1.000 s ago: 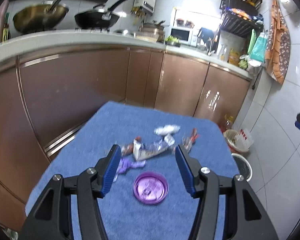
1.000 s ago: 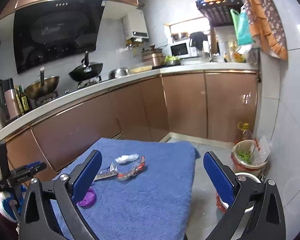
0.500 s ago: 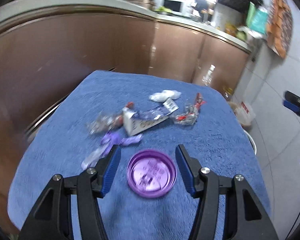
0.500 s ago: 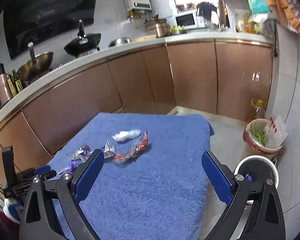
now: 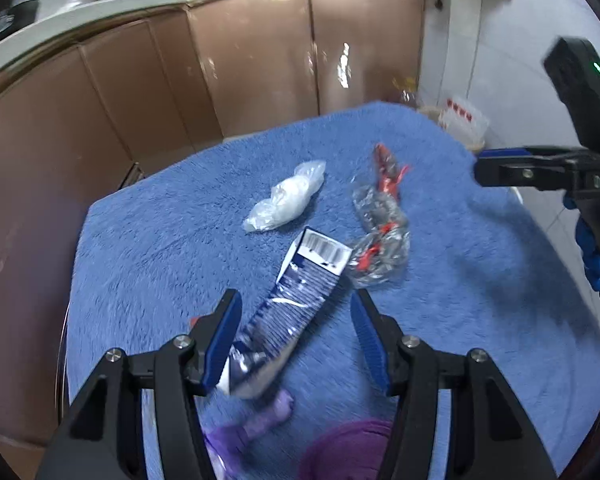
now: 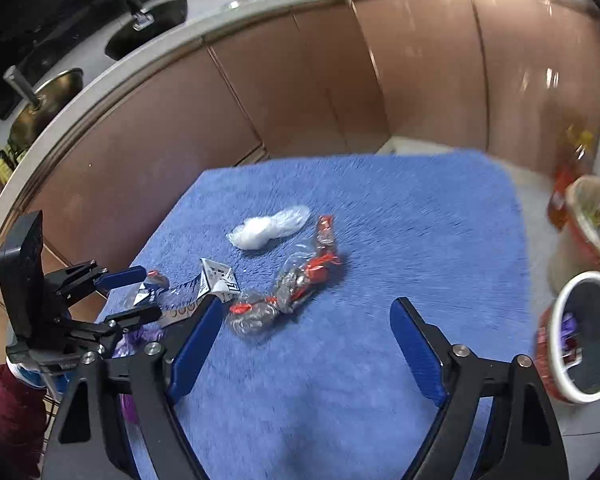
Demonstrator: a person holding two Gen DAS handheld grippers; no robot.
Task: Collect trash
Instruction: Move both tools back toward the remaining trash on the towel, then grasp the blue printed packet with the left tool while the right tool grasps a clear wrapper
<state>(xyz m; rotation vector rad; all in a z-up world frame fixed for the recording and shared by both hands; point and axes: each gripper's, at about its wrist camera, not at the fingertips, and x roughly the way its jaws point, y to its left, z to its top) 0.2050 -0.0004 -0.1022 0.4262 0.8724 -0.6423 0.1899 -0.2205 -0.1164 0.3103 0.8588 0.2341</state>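
Note:
Trash lies on a blue towel-covered table (image 5: 140, 260). Beside a crumpled white plastic bag (image 5: 284, 200) lie a clear wrapper with red bits (image 5: 380, 240) and a blue-and-white wrapper (image 5: 300, 292). A purple wrapper (image 5: 268, 416) and a purple lid (image 5: 348, 452) are nearest. My left gripper (image 5: 296, 316) is open and straddles the blue-and-white wrapper without pressing it. My right gripper (image 6: 308, 308) is tilted down over the towel with its jaws closing. The clear red wrapper (image 6: 296, 284) lies just ahead of its tips, and nothing is pinched.
A white-rimmed bin (image 6: 584, 336) holding a purple scrap stands on the floor right of the table. Behind it is a bag-lined basket (image 6: 592, 216). Brown cabinets (image 6: 340, 92) run along the back under a counter with pans (image 6: 48, 96). A dark red sleeve (image 6: 12, 412) shows at the lower left.
Both grippers dropped toward the trash. The left passed over the purple lid and now straddles the blue-and-white wrapper. The right jaws have narrowed.

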